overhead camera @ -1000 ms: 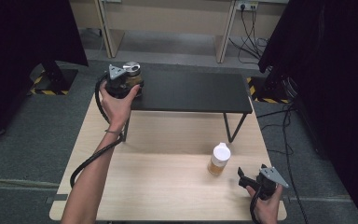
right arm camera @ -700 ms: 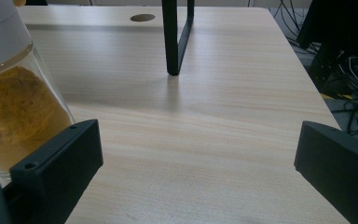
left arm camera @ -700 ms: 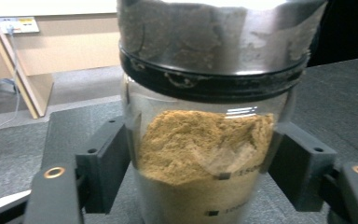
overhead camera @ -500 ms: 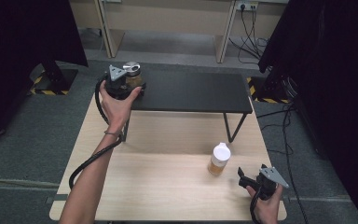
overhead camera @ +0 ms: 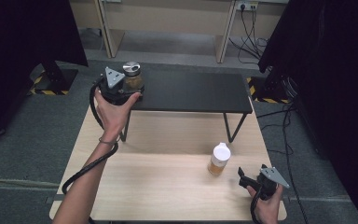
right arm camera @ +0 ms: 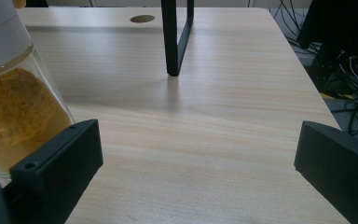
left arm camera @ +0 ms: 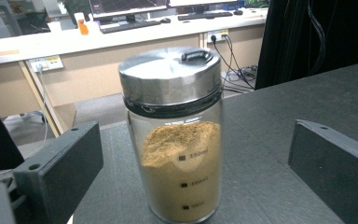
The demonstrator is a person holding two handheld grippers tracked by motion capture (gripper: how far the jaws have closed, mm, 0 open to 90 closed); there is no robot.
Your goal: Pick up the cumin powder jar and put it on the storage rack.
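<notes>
A glass jar with a steel lid [overhead camera: 132,76] holds tan powder and stands upright at the left end of the black shelf [overhead camera: 191,91]. My left gripper [overhead camera: 121,89] sits just in front of it. Its jaws have just been opening and now stand wide, with the jar [left arm camera: 177,140] between them untouched by either pad. A second jar with a white lid [overhead camera: 219,158] holds orange powder and stands on the wooden table [overhead camera: 158,186]. My right gripper [overhead camera: 245,179] rests open to that jar's right, near the front edge, and the jar [right arm camera: 14,93] stands just outside its left jaw.
The shelf stands on thin black legs [right arm camera: 172,42] on the table's far half. Cables [overhead camera: 289,121] trail over the grey floor to the right. Dark curtains hang on both sides, and a desk runs along the back.
The left gripper has let go of the steel-lidded jar and drawn back a little toward the person. The jar stays on the shelf. The right gripper has not moved.
</notes>
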